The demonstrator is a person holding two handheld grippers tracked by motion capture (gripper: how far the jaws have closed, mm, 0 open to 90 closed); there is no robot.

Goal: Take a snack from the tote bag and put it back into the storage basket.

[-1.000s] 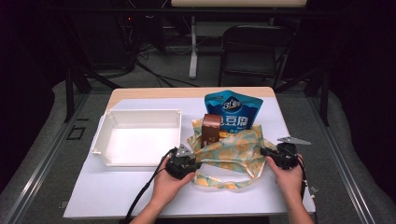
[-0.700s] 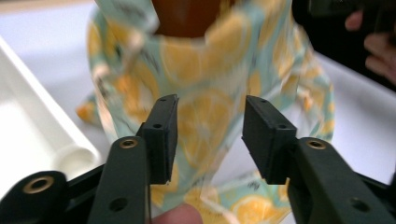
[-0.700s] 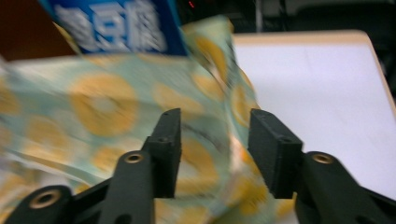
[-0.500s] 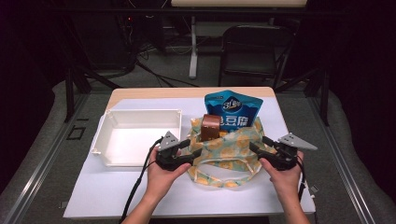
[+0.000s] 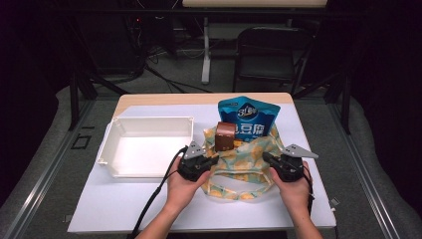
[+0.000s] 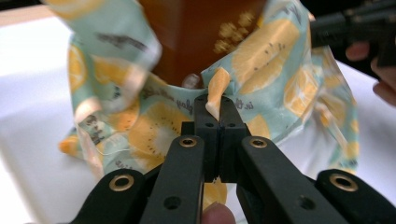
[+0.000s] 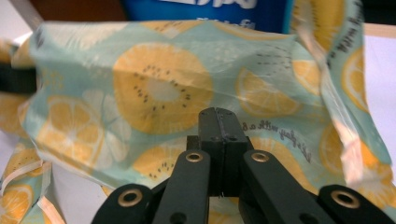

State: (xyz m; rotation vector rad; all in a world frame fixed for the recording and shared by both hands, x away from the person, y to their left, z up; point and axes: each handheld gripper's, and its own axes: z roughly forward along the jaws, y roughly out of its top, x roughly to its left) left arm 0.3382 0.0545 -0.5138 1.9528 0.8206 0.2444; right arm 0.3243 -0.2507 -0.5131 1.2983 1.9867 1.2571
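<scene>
Toward the table's left edge sits an empty white plastic tray [image 5: 144, 147]. The left gripper [image 5: 209, 163], its jaws just closed, pinches the rim of the lemon-printed pale-green fabric bag [image 5: 244, 164] near the front edge; the bag holds a brown carton [image 5: 225, 136] and blue snack pouch [image 5: 249, 122]. The right gripper [image 5: 268, 160], likewise just closed, clamps the bag's opposite rim.

A white tray [image 5: 149, 149] sits on the white table [image 5: 124, 209] at my left; a blue snack bag [image 5: 249, 117] and a brown box [image 5: 225, 136] stand near mid-table. A black folding chair [image 5: 268, 55] waits beyond.
</scene>
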